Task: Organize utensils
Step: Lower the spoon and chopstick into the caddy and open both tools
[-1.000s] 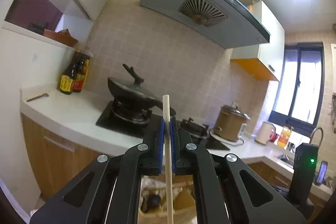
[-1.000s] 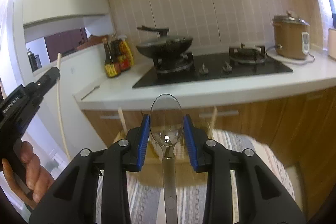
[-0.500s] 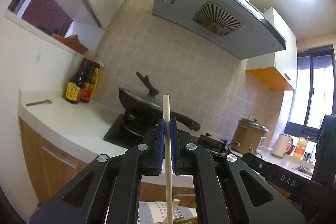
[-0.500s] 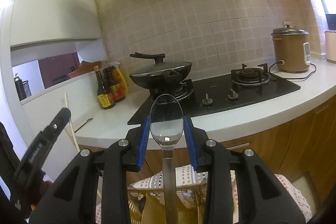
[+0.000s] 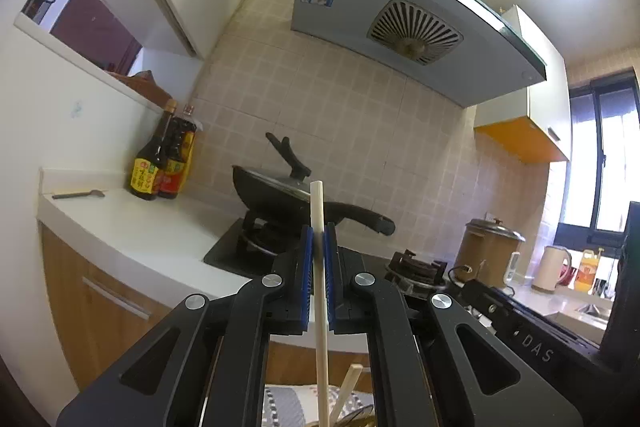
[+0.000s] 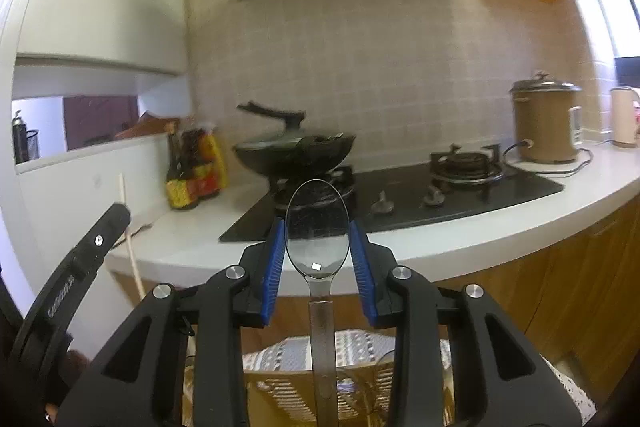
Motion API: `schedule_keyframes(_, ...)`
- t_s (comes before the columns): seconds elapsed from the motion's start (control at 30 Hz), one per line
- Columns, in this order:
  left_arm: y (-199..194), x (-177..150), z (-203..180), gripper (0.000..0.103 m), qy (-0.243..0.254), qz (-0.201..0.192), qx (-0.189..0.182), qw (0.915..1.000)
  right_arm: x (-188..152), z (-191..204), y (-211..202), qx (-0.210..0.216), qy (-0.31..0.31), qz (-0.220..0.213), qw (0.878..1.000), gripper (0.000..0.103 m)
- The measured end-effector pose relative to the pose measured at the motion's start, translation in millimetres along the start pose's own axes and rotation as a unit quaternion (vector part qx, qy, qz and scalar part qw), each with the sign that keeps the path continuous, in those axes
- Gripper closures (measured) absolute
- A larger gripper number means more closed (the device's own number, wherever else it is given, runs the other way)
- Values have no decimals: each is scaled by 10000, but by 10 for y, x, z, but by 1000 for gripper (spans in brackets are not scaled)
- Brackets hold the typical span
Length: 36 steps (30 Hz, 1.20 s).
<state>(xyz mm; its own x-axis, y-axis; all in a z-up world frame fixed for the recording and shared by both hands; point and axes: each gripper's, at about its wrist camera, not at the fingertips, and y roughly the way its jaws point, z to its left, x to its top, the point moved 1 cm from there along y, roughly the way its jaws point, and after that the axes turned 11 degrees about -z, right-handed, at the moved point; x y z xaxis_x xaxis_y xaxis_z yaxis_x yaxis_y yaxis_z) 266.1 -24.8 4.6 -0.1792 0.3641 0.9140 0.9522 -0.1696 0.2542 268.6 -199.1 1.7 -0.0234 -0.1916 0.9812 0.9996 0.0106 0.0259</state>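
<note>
Your left gripper [image 5: 318,247] is clenching a pale wooden chopstick [image 5: 320,291], pinching it upright between the blue pads with its tip sticking up above the jaws. Your right gripper [image 6: 318,251] is grasping a clear plastic spoon [image 6: 318,251], the bowl standing upright between the blue pads and its handle running down between the fingers. Both are hanging just in front of the white worktop [image 6: 460,231], off its front edge. Below them a woven basket [image 6: 280,391] is sitting on a patterned cloth [image 6: 348,347], with another chopstick [image 5: 348,387] leaning in it. A lidded wok [image 6: 294,151] is sitting on the stove [image 6: 400,195] beside sauce bottles [image 6: 194,167] near the worktop's left back corner.
</note>
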Motion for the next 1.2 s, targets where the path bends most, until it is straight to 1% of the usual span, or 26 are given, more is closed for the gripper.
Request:
schedule_keyframes(0.13,-65,-64,-12,100,146,-47,70,9999,-70,-68,-84,-98,102,-208,9997,73)
schedule_keyframes(0.23,-110,-111,-19,100,236,-55,124,9996,-128,-128,-93,-115,242,-201,9994,73)
schedule_keyframes(0.33,-149,-158,-25,100,303,32,118,9995,-213,-167,-94,-60,356,-166,9992,73)
schedule_keyframes(0.47,-201,-234,-45,99,392,184,72,9990,-323,-164,-186,-149,208,-200,9995,73)
schedule_keyframes(0.53,-245,-251,-49,99,412,241,51,9988,-325,-149,-283,-231,97,-322,9992,73)
schedule_keyframes(0.67,-304,-221,-63,98,427,401,-5,9983,-278,-139,-427,-125,70,-224,9996,73)
schedule_keyframes(0.7,-328,-198,-58,95,418,452,-21,9981,-269,-134,-461,-142,39,-192,9997,73)
schedule_keyframes(0.73,-352,-176,-53,91,393,480,-32,9981,-258,-132,-504,-158,6,-190,9997,69)
schedule_keyframes(0.77,-374,-159,-48,81,369,500,-43,9981,-239,-134,-563,-180,-28,-220,9996,57)
schedule_keyframes(0.8,-406,-133,-42,72,337,523,-62,9980,-220,-134,-617,-191,-38,-258,9995,50)
schedule_keyframes(0.83,-455,-91,-21,70,290,518,-58,9982,-195,-137,-677,-197,-51,-279,9994,47)
schedule_keyframes(0.93,-574,12,-14,70,312,512,-31,9982,-105,-134,-836,-138,-143,-260,9995,47)
schedule_keyframes(1.03,-729,138,-23,69,311,475,-46,9984,-6,-133,-1052,-196,-281,-359,9988,47)
schedule_keyframes(1.2,-1038,321,-95,64,411,402,-71,9983,87,-142,-1352,-245,-383,-245,9987,47)
